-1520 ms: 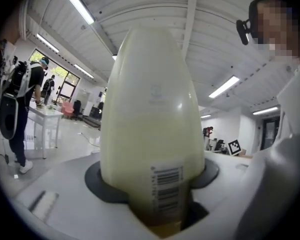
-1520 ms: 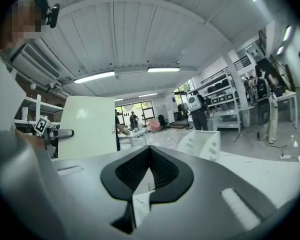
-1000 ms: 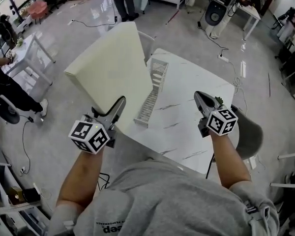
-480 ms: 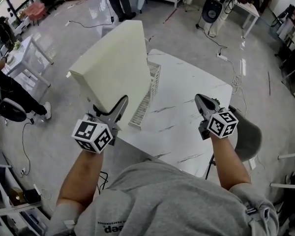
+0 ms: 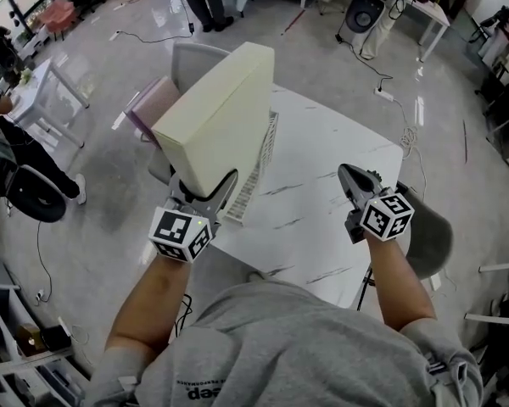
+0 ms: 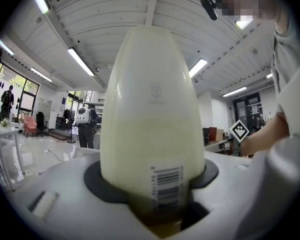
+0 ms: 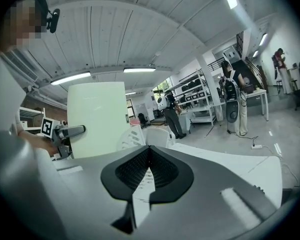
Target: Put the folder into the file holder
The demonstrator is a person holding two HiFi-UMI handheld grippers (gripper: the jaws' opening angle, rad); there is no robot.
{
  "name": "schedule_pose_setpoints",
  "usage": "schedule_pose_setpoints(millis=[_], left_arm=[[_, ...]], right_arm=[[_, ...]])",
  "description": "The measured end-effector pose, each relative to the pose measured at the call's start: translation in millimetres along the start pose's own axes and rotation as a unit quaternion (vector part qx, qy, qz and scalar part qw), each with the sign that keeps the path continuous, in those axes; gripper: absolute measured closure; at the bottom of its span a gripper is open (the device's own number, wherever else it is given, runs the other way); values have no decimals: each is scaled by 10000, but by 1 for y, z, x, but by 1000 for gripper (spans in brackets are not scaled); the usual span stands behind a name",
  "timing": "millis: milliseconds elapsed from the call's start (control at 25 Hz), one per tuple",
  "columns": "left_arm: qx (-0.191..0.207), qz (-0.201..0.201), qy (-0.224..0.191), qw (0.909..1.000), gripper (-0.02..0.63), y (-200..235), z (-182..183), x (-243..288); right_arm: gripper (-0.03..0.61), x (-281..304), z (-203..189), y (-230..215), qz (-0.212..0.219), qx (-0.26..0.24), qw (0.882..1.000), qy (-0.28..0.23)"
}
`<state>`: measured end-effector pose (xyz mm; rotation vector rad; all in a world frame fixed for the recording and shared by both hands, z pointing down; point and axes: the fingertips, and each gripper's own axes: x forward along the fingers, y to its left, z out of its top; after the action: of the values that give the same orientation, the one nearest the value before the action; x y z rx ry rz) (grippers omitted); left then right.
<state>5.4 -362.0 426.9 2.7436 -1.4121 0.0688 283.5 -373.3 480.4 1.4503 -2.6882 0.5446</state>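
Note:
My left gripper [image 5: 205, 186] is shut on the lower end of a thick cream folder [image 5: 220, 117], which stands up in the air, tilted away from me. In the left gripper view the folder [image 6: 155, 114] fills the middle, with a barcode label low down between the jaws. A white mesh file holder [image 5: 259, 166] lies along the left edge of the white marble table [image 5: 331, 151], right beside and partly under the folder. My right gripper [image 5: 350, 177] hovers over the table's right part, shut and empty. From the right gripper view the folder [image 7: 96, 119] and left gripper [image 7: 70, 131] stand to the left.
A pink-and-grey chair [image 5: 153, 104] stands behind the table's far left corner. A grey chair [image 5: 431, 236] sits at the table's right. People, desks and floor cables [image 5: 390, 100] fill the room beyond.
The left gripper has carried the folder to the right and nearer the table, turning it edge-on above the file holder. The right gripper has barely moved.

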Motion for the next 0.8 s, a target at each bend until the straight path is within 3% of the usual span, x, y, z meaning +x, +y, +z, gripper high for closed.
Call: schedule_pose_setpoints(millis=[280,800], left_arm=[[-151,81,22,9999,273,8,-36,20],[1,-95,-273,9996,267,10,-69,39]], right_arm=[[575,-1,-19,-15,-146,74,9996,243],[575,-7,-50,-31,-287,200,9976,591]])
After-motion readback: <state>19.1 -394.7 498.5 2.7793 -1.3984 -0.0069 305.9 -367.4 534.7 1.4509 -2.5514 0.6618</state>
